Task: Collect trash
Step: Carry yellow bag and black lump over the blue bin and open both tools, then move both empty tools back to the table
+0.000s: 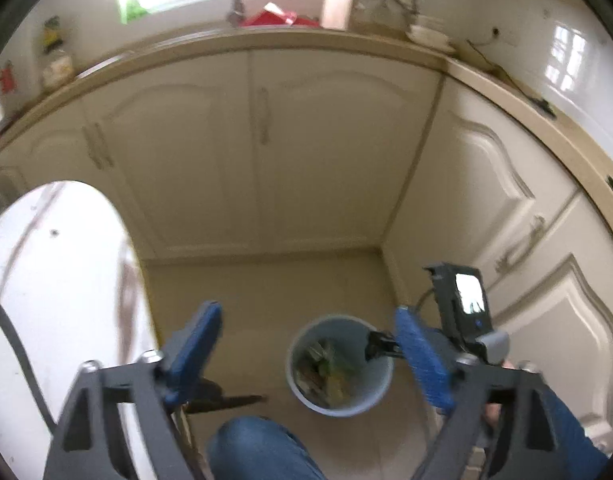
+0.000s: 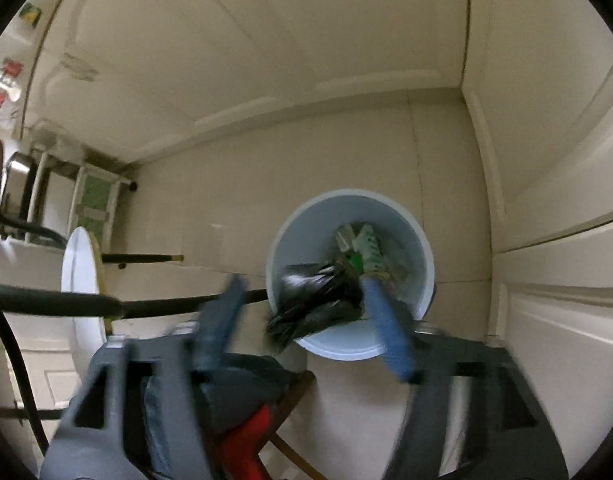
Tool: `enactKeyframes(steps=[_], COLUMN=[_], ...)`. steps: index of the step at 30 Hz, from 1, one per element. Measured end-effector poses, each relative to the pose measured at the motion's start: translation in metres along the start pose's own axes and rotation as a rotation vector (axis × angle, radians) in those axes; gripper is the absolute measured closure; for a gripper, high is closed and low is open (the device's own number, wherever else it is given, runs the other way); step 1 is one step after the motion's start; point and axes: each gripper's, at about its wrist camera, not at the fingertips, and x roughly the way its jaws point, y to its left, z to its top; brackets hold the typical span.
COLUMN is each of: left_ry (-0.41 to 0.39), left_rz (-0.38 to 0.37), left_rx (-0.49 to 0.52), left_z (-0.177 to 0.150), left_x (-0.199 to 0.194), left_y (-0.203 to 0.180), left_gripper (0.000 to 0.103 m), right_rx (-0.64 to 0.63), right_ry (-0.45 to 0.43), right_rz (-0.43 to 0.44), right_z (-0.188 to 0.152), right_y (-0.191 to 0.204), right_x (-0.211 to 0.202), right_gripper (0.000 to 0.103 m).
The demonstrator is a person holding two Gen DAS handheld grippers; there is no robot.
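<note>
A light blue trash bin (image 1: 376, 394) stands on the floor by the cabinet corner, with mixed wrappers inside; it also shows in the right wrist view (image 2: 346, 346). A crumpled black wrapper (image 2: 312, 308) hangs in the air over the bin's near rim, between the spread fingers of my right gripper (image 2: 302, 292), touching neither clearly. My right gripper is open above the bin. Its body (image 1: 462, 308) shows in the left wrist view, beside the bin. My left gripper (image 1: 306, 320) is open and empty, held above the floor left of the bin.
Cream cabinet doors (image 1: 258, 152) and a worktop edge (image 1: 266, 40) ring the corner. A round white table (image 1: 46, 300) stands at the left, with dark legs (image 2: 146, 258). My knee in jeans (image 1: 258, 448) is below. A low shelf rack (image 2: 94, 200) stands far left.
</note>
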Motion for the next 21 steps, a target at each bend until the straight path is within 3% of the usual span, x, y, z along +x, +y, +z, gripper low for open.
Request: enactKeyframes(steps=[1, 4, 13, 21], left_ry=[-0.002, 0.005, -0.006, -0.053], left_rz=[0.021, 0.039, 0.039, 0.022], left_rx=[-0.005, -0.018, -0.051, -0.065], left_z=[-0.005, -0.011, -0.014, -0.013], left_x=[-0.006, -0.01, -0.013, -0.05], left_y=[0.0, 0.004, -0.008, 0.009], left_gripper=[0.006, 0.004, 0.004, 0.004], right_rx=[0.013, 0.022, -0.011, -0.06], right_ry=[-0.011, -0.013, -0.077, -0.202], right_rz=[-0.007, -0.025, -0.079, -0.068], right_z=[0.0, 0.0, -0.006, -0.02], right_y=[-0.002, -0.005, 0.019, 0.062], right_x=[0.001, 0.002, -0.023, -0.093], right_gripper=[0.008, 0.0, 0.0, 0.0])
